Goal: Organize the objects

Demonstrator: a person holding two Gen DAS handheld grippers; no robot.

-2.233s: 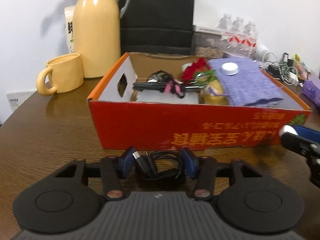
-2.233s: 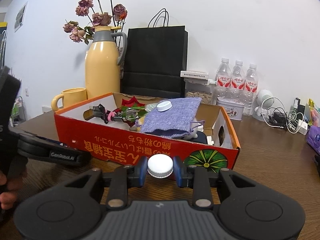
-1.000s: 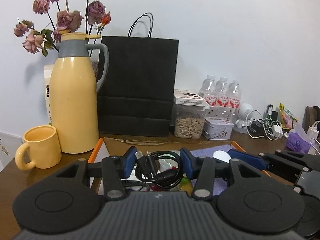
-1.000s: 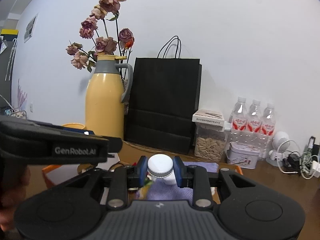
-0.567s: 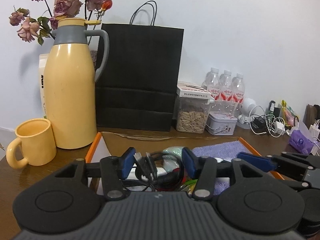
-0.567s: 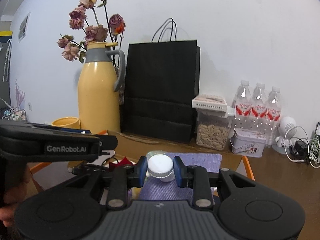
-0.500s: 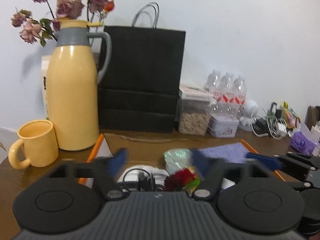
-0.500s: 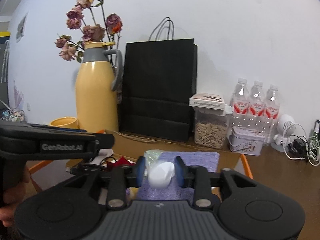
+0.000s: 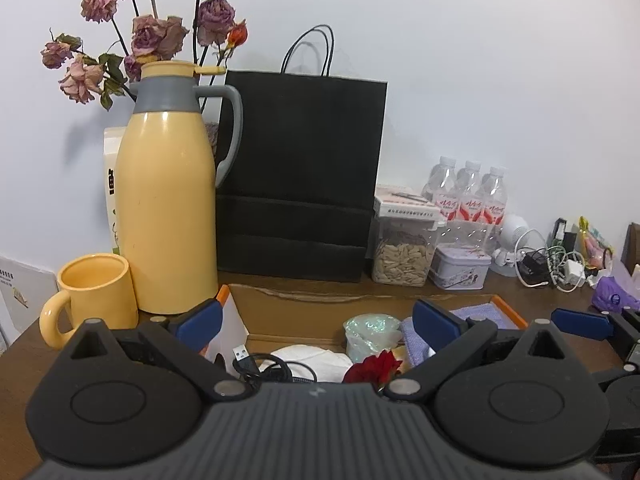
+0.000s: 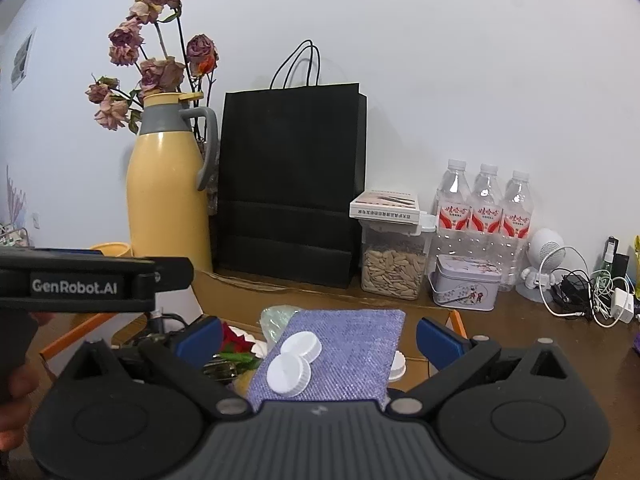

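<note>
Down inside the cardboard box (image 9: 280,308) a coiled black USB cable (image 9: 264,366) lies at the left end, on a white cloth and next to a red flower (image 9: 376,366) and a crumpled clear wrapper (image 9: 370,332). Two white bottle caps (image 10: 294,360) rest touching each other on a purple woven pouch (image 10: 344,352) toward the box's right end, and a third cap peeks out past the pouch's right edge. Above the cable the left gripper (image 9: 316,320) hangs with its jaws spread wide and nothing between them. Likewise the right gripper (image 10: 318,336) hovers over the pouch, jaws wide apart and holding nothing. Beyond the box stand a yellow thermos (image 9: 168,200) with dried roses behind it, a yellow mug (image 9: 94,288) to its left, and a black paper bag (image 9: 300,176). Farther right are a jar of seeds (image 9: 402,256), a small tin (image 9: 460,268) and three water bottles (image 9: 468,196).
</note>
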